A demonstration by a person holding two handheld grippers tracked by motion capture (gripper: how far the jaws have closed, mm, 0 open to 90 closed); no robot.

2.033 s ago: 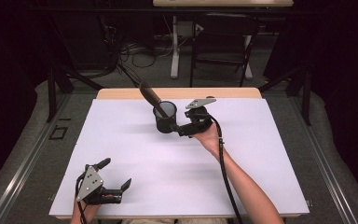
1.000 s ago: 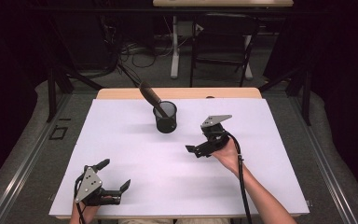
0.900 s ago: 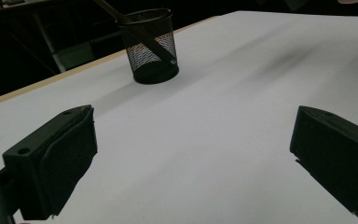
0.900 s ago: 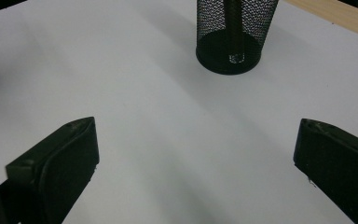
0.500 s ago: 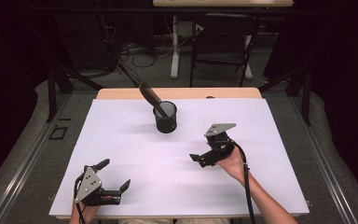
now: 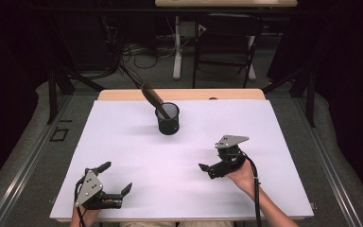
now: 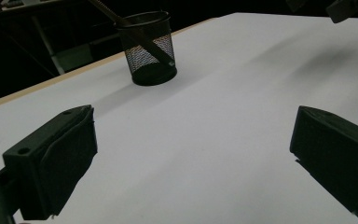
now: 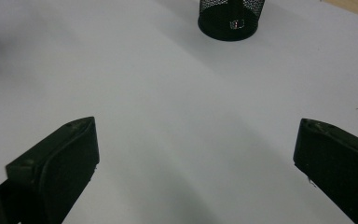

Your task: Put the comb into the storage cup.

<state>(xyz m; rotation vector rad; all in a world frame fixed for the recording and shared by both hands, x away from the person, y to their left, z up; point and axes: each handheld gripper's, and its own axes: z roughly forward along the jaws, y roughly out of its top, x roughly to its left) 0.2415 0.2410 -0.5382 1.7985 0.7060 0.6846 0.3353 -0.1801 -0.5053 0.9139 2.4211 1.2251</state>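
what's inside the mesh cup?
One long dark brown tool leans in the black mesh cup, its upper end sticking out over the rim toward the table's far edge. Its lower tip near the cup's solid base is hard to make out.

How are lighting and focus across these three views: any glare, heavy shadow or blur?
High view: the white table cover is evenly lit without glare, the room behind dark. Left gripper view: the mesh cup is fairly sharp and casts a soft shadow; the near jaws are blurred. Right gripper view: the cover looks greyer, with faint shadow bands; the jaws are soft.
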